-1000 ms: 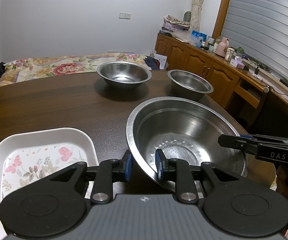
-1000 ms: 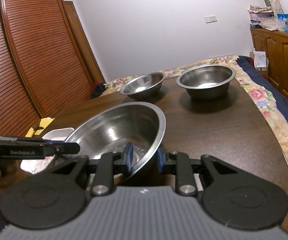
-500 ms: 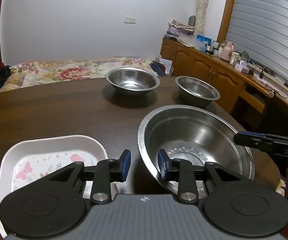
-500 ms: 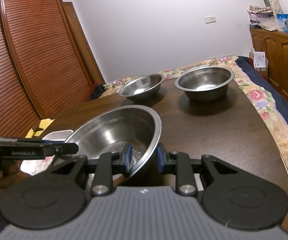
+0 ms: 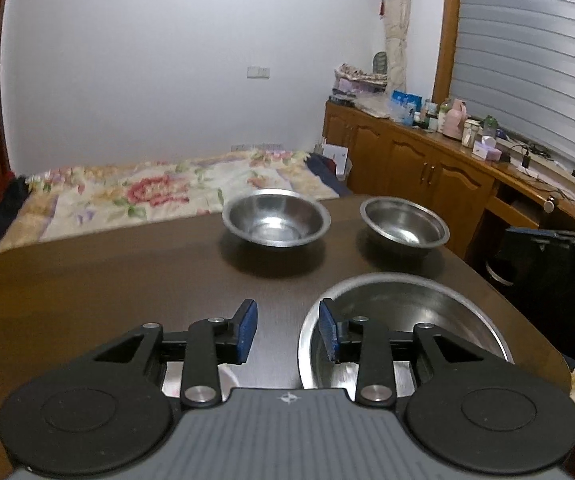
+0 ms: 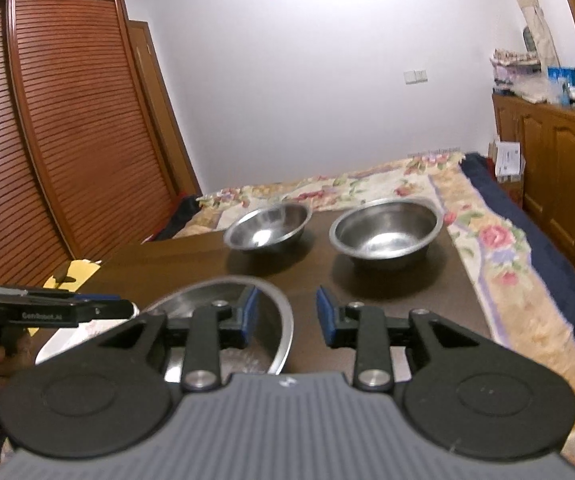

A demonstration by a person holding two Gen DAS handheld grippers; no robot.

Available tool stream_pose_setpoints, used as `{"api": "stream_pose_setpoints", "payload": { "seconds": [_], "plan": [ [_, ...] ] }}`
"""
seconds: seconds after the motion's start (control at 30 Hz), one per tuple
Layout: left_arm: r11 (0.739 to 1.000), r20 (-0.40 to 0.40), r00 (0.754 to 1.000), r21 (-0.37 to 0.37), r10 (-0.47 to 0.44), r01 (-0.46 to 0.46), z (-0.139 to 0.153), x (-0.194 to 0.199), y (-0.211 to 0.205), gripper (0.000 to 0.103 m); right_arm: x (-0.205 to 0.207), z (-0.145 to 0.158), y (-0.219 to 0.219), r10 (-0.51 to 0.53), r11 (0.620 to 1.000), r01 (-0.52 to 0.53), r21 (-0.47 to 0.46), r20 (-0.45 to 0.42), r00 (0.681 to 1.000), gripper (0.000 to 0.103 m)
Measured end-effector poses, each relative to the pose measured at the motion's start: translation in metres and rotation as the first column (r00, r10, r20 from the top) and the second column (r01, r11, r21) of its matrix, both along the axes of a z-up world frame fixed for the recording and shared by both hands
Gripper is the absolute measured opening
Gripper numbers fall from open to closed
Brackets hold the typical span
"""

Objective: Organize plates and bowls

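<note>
Steel large bowl [image 5: 407,320] empty on table [image 5: 107,288]; left hand-held gripper [image 5: 285,330] opening, right hand-held gripper [image 6: 285,314] parted, both gripping nothing.

Shiny steel bowls [image 5: 276,216], glossy wood table [image 5: 127,280]

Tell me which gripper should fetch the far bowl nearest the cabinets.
Right, probably. That bowl sits almost straight ahead of the open, empty right gripper; from the left gripper, whose jaws are opening, it lies off to the right.

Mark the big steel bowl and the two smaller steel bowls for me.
Big steel bowl [image 5: 427,312], left wrist view: inner wall.
Left small bowl [image 5: 276,222], left wrist view: inside.
Right small bowl [image 5: 404,223], left wrist view: inside.
</note>
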State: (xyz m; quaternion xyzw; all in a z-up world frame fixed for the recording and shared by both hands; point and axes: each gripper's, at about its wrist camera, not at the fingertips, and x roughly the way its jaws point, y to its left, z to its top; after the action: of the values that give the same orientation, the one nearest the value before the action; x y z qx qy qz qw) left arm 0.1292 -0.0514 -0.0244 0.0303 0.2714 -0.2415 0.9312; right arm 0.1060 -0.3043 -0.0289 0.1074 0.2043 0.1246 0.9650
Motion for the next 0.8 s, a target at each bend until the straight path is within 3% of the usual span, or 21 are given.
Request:
{"api": "stream_pose_setpoints", "payload": {
  "seconds": [0.4, 0.57, 0.8],
  "plan": [
    [1.0, 0.071, 0.997, 0.022, 0.005, -0.006, 0.02, 0.043, -0.008, 0.046, 0.047, 0.032, -0.006, 0.044, 0.998, -0.042, -0.049, 0.039, 0.998, 0.037],
    [0.999, 0.051, 0.998, 0.021, 0.032, -0.033, 0.016, 0.06, -0.009, 0.049, 0.074, 0.03, -0.001, 0.06, 0.996, -0.058, -0.064, 0.028, 0.998, 0.043],
    [0.998, 0.021, 0.998, 0.03, 0.059, -0.059, 0.008, 0.089, -0.012, 0.049, 0.106, 0.023, 0.013, 0.106, 0.99, -0.107, -0.089, -0.008, 0.994, 0.043]
  ]
}}
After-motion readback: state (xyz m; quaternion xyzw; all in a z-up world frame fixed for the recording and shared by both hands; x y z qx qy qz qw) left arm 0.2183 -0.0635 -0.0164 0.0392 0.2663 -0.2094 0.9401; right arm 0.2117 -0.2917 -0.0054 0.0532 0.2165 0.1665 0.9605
